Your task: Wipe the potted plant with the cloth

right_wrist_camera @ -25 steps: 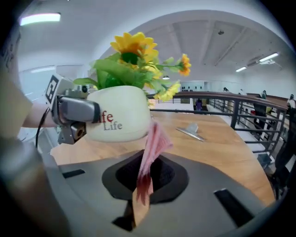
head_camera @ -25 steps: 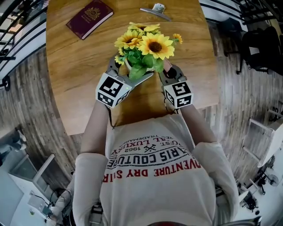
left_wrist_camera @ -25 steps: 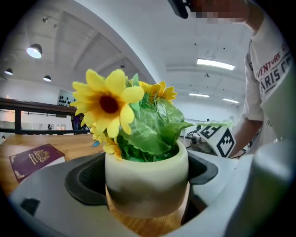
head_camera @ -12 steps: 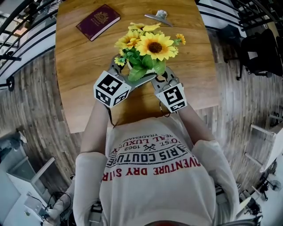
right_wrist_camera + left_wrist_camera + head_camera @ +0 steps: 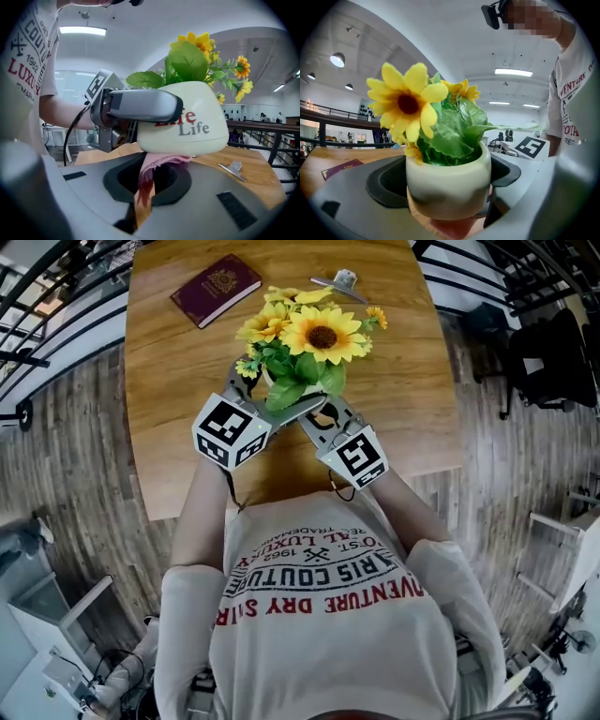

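Note:
A cream pot (image 5: 187,129) with red and grey print holds yellow sunflowers (image 5: 321,336) and green leaves. My left gripper (image 5: 446,177) is shut on the pot, one finger (image 5: 140,105) across its side, and holds it tilted above the wooden table (image 5: 412,409). In the left gripper view the pot (image 5: 447,185) fills the space between the jaws. My right gripper (image 5: 151,183) is shut on a pink cloth (image 5: 157,164) and presses it against the pot's underside. In the head view both grippers, left gripper (image 5: 270,395) and right gripper (image 5: 322,418), meet under the leaves.
A maroon booklet (image 5: 216,289) lies at the table's far left, and a metal clip (image 5: 339,283) at the far edge, also in the right gripper view as the metal clip (image 5: 232,168). The table's near edge (image 5: 281,495) is close to the person's body. Railings and a black chair (image 5: 553,352) flank the table.
My right gripper has swung left and inward, from beside the pot to under it with the cloth. The left gripper and the pot have stayed roughly in place.

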Demonstrator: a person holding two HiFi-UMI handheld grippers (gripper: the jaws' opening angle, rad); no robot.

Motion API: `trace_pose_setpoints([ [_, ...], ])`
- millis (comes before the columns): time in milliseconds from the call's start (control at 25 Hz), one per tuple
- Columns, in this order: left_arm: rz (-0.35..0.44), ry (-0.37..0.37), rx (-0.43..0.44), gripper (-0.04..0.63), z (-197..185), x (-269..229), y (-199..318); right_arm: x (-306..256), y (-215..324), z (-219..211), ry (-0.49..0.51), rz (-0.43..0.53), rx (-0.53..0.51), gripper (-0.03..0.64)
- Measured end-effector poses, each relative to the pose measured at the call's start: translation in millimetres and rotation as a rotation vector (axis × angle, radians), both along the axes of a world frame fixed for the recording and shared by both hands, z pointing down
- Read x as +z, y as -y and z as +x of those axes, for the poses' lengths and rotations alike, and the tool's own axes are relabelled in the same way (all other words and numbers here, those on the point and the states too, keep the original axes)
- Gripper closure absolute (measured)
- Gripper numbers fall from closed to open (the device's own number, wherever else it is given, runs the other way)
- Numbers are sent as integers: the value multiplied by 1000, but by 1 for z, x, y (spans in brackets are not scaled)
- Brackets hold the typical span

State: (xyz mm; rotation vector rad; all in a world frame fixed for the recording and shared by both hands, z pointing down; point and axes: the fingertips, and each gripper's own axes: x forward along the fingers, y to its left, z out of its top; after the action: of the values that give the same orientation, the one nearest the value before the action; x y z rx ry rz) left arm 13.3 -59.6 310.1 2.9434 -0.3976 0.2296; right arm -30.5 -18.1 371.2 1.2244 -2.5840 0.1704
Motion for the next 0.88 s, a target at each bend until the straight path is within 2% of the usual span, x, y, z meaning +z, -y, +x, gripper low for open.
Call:
trace_pose_setpoints([
  [160,16,27,-11,89,1,5,4,2,-1,16,10,-12,17,580],
  [440,11,69,22,89,7,18,7,9,18,77,18,-56,158,580],
  [680,9,61,48,89,6,29,7,17,24,97,11,-70,210,580],
  [880,47,37,37,89,0,31,8,23,23,103,12,-88,241,580],
])
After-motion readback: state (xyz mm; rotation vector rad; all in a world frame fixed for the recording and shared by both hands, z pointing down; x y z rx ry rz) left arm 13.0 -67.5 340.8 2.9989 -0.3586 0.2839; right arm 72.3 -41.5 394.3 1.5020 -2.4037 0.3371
